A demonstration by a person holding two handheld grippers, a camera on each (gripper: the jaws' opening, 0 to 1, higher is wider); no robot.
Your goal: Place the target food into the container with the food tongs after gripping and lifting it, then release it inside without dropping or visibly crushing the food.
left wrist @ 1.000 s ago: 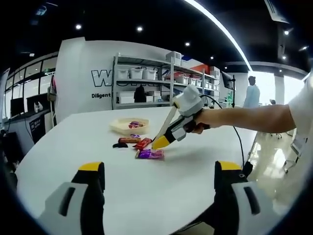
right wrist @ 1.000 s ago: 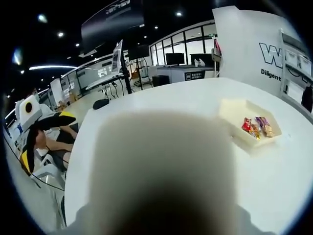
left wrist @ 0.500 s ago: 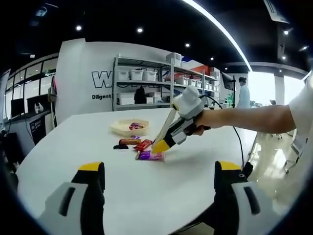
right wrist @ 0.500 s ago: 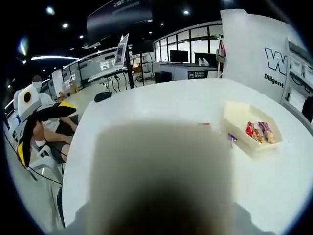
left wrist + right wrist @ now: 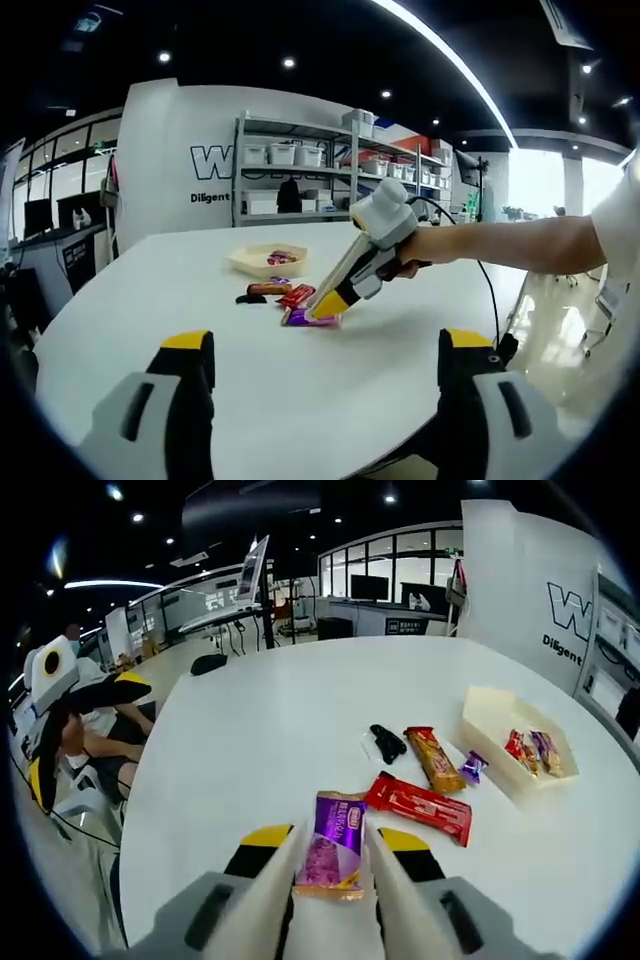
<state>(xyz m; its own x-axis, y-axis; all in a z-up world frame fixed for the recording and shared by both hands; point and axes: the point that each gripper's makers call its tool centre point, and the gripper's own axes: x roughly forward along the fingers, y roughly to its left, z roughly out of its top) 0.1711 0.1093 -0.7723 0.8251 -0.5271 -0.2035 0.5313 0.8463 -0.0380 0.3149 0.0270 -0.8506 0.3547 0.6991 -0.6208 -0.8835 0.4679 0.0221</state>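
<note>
Tongs (image 5: 330,900) now astride purple packet (image 5: 333,855)

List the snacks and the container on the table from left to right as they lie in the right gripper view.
Purple packet → black wrapped item → red packet → orange-brown bar → small purple candy → cream container, at the far right.
</note>
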